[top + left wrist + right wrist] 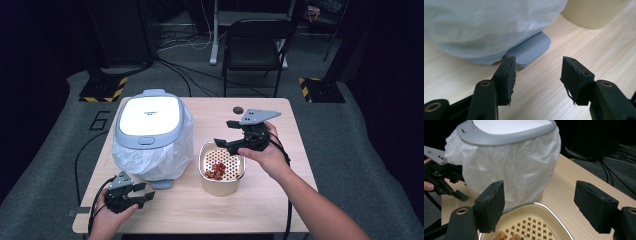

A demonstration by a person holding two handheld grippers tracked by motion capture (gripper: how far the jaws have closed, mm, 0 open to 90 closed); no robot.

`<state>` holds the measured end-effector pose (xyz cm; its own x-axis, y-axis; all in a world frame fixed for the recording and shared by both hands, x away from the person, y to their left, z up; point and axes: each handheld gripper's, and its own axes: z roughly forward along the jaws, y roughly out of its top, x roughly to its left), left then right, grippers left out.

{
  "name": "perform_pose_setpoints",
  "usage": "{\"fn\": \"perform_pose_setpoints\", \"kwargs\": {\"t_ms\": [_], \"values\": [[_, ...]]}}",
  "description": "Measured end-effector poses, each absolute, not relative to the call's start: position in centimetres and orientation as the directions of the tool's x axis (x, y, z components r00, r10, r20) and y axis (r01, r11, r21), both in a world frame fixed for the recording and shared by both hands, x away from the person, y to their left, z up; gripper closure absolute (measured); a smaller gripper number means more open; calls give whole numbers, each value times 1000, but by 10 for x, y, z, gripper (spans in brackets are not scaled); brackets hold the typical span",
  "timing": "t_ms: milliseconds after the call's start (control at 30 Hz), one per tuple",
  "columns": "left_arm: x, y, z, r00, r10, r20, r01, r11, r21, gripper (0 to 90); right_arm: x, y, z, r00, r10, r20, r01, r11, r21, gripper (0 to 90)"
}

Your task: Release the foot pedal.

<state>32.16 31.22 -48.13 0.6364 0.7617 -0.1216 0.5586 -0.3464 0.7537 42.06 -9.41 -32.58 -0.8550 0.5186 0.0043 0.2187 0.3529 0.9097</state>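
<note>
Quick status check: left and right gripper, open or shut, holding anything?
Left gripper: open, empty, by the bin's pedal.
Right gripper: open, empty, above the strainer bowl.

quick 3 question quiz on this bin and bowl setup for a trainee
1. True or false: the lid of the pedal bin is closed.
2. What lies in the strainer bowl? A) red food scraps B) coins C) nothing
3. Which gripper is near the bin's pedal, and is it holding anything?

Key
1. True.
2. A: the red scraps lie on the perforated insert.
3. The left gripper; its jaws are open on nothing. The right gripper hovers open over the bowl's rim.
</note>
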Motion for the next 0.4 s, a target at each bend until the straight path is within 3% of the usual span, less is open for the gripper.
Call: {"fn": "perform_pose_setpoints", "kwargs": {"t_ms": [267,400], "values": [[320,326,-493,601,786,-145,576,-300,760,396,406,-134,-355,-808,587,47,271,300,915,241],[320,338,-498,582,798,-157,593,-284,754,384,396,-164,-380,-726,688,-11,288,318,903,233]]}}
